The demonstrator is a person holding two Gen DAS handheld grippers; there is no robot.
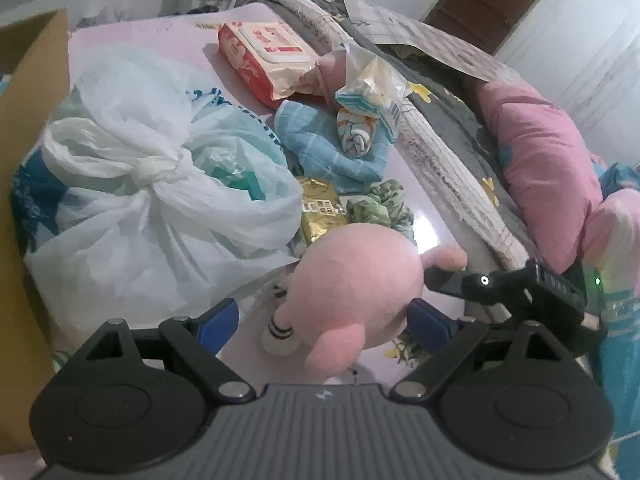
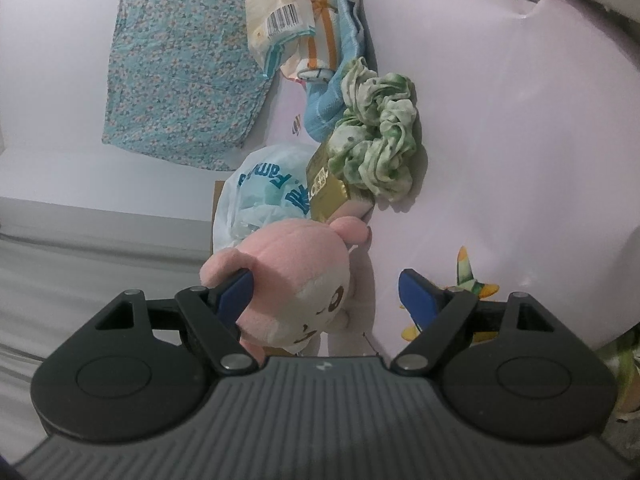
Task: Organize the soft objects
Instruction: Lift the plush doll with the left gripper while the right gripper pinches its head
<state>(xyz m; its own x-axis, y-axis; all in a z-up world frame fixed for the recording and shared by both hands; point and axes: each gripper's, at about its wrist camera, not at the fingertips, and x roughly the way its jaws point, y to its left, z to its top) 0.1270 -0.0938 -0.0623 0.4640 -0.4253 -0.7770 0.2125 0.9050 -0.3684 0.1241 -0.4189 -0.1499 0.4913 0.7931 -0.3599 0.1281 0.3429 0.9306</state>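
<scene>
**Pink plush between both tongs, the pile not yet sorted**

I am judging the organizing to be at an early stage: nearly all the soft things are lying loose on the pink tabletop (image 1: 132, 32), and nothing is looking grouped or put away yet.

Going left to right from my left tongs (image 1: 324, 318): far off to the left a cardboard box (image 1: 28, 120) is standing at the table's edge. Ahead and left, the knotted white plastic bag (image 1: 152, 184) is slumping. Straight ahead, beyond the toy, a gold packet (image 1: 320, 210) is lying just beside a green scrunchie (image 1: 380, 204); further on, a blue towel (image 1: 324, 148) is carrying a small rolled cloth (image 1: 356, 132), with a red wipes pack (image 1: 264, 56) behind them. Off to the right, a pink pillow (image 1: 540, 152) is resting on the bedding.

The pink plush toy (image 1: 356, 292) is sitting right between my left tongs' blue pads, which are standing wide and clear of it on both sides, so they are holding nothing.

My right tongs (image 2: 330, 300) are also standing wide. Their left pad (image 2: 236, 296) is lying against the plush toy's (image 2: 292, 276) head; the right pad is well clear, so no grip there either. The scrunchie (image 2: 376, 148) is lying further ahead of them.

Left to do, I reckon: grip the toy, place it, then sort the cloths.
</scene>
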